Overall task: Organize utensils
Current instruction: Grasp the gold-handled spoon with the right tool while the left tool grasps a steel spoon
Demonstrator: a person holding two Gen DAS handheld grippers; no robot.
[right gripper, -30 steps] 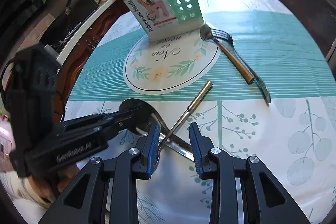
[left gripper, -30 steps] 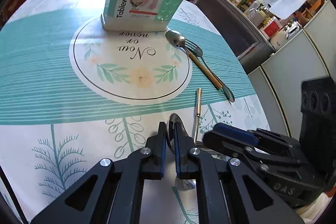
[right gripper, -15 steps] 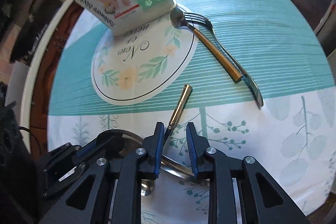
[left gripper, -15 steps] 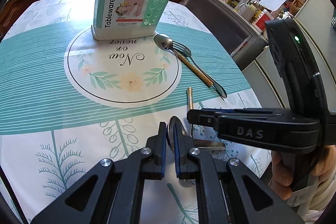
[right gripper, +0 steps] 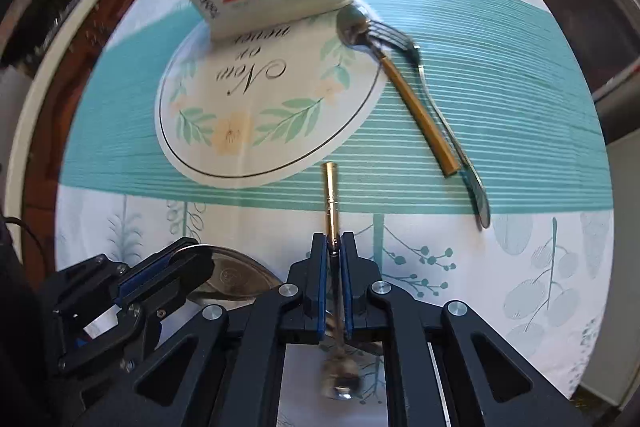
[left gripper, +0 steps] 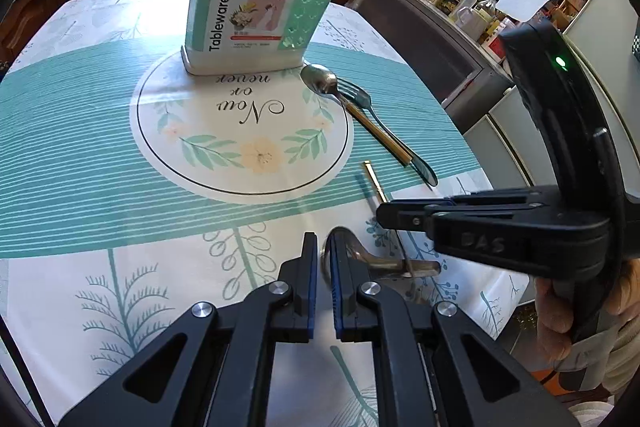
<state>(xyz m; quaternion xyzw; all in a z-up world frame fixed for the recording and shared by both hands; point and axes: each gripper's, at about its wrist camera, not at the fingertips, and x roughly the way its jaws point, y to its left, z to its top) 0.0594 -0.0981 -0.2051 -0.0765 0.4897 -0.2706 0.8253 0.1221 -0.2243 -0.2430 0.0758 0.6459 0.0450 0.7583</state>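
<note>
Since a moment ago, the right gripper (right gripper: 333,243) has swung in over a gold-handled utensil (right gripper: 331,195) and its jaws have closed on the handle; they stood apart before. That utensil points toward the green utensil holder (left gripper: 256,3), which stands upright at the far edge of the round flower print on the tablecloth (left gripper: 80,155). The left gripper (left gripper: 325,255), nearer the table's front edge than the holder, has kept its place, its jaws pinching the edge of a large silver spoon (left gripper: 352,247). Just right of the holder's base, a gold-handled spoon (left gripper: 352,107) and a fork (left gripper: 384,131) lie side by side, touching. A person's hand (left gripper: 560,315) grips the right gripper's handle.
</note>
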